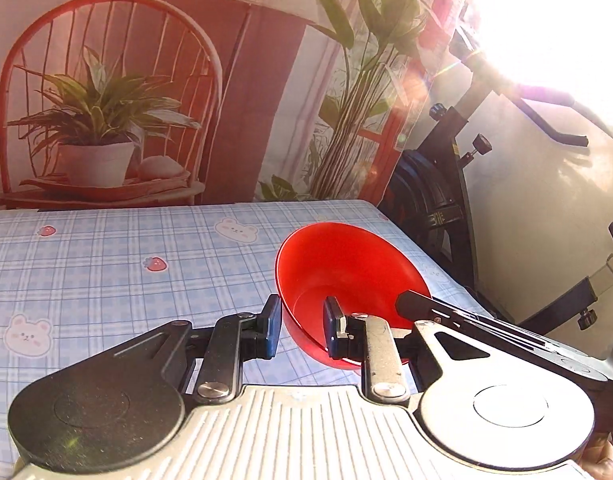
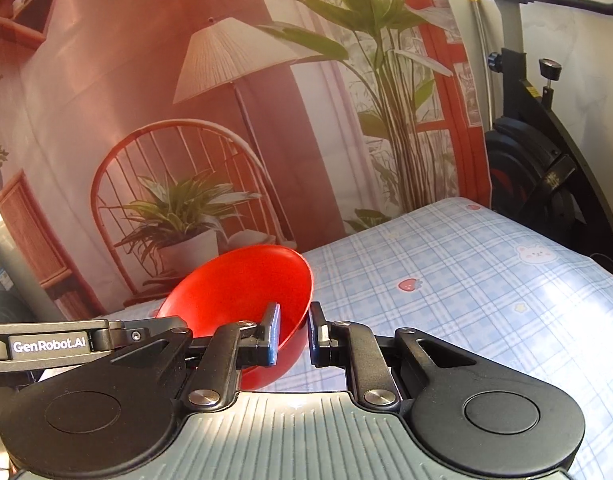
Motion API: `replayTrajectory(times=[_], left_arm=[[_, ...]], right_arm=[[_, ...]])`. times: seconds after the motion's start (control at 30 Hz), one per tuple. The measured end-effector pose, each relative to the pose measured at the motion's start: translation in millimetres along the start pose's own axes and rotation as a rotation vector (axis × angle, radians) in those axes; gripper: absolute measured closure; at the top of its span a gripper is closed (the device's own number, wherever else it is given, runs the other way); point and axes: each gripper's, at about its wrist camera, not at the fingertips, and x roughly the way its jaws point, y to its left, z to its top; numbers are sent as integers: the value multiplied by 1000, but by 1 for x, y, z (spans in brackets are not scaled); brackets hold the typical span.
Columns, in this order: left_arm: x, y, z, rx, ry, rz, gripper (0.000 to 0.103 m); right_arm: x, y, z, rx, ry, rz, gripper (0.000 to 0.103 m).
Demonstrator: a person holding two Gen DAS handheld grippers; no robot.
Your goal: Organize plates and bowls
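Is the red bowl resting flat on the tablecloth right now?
No. The red bowl is tilted and lifted off the checked tablecloth, its rim pinched by the right gripper.

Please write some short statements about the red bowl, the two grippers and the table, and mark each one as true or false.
1. The left gripper and the right gripper both clamp the rim of one red bowl. True.
2. The bowl stands flat on the tablecloth. False: it is held tilted above the cloth.
3. The bowl holds food. False: its inside is bare.
4. The tablecloth is blue plaid with bears and strawberries. True.
5. An exercise bike stands beyond the table's edge. True.
6. Plates are stacked on the table. False: no plate is in view.
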Motion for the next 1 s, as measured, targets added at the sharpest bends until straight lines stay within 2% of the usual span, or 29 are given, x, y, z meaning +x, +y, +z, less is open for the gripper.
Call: replayTrajectory(times=[0.33,0.53,0.73,1.0], left_arm=[[-75,12,-9,-14,-80,62,79],[-106,20,-12,-27,-112,83,79],[-101,21,-24,-34,-73,78,79],[-63,15,-52,-17,53,29,79]], right_arm=[[-40,58,-2,-50,-25,88,89],[-54,78,-7,-64,-29,135,89],[-59,73,-18,-69,-10,114,89],[-54,37,-41,-27,41,49,89]])
